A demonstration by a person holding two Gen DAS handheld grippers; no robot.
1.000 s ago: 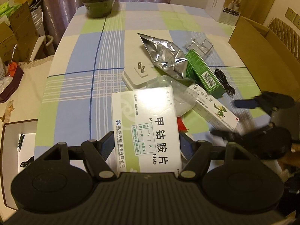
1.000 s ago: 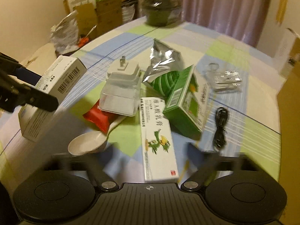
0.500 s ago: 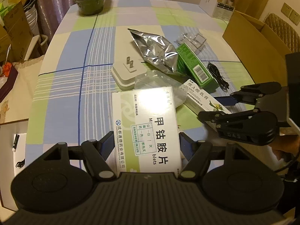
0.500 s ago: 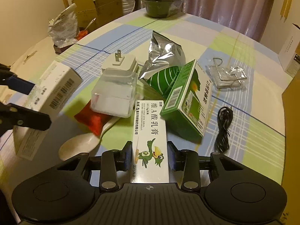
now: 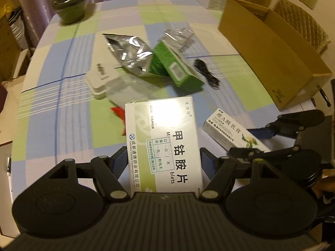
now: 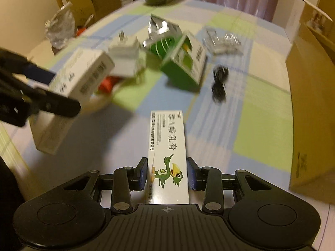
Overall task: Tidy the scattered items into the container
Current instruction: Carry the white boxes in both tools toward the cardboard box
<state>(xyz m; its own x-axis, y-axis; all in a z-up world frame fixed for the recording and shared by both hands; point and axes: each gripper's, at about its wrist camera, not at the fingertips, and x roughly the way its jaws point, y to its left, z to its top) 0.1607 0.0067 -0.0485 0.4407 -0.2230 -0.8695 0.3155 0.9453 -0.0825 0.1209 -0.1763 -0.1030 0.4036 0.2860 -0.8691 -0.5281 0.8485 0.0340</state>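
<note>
My left gripper (image 5: 164, 161) is shut on a white and green tablet box (image 5: 163, 144), held above the checked tablecloth (image 5: 62, 104). In the right wrist view that gripper (image 6: 52, 87) and its tablet box (image 6: 79, 79) hang at the left. My right gripper (image 6: 167, 173) is shut on a narrow white ointment box (image 6: 167, 146) with a green bird drawn on it. From the left wrist view the right gripper (image 5: 270, 138) and the ointment box (image 5: 228, 129) are at the right. An open brown cardboard box (image 5: 272, 52) stands on the table's right side (image 6: 309, 104).
A silver foil pouch (image 5: 129, 52), a green carton (image 5: 178, 71), a coiled black cable (image 5: 206, 73), a white plug adapter (image 5: 100, 77), a red packet (image 5: 117, 113) and a clear bag (image 5: 180, 35) lie mid-table. A dark green pot (image 5: 69, 4) stands at the far end.
My right gripper shut on the ointment box and lifted it off the pile. Both grippers moved right, toward the cardboard box, the left still carrying the tablet box.
</note>
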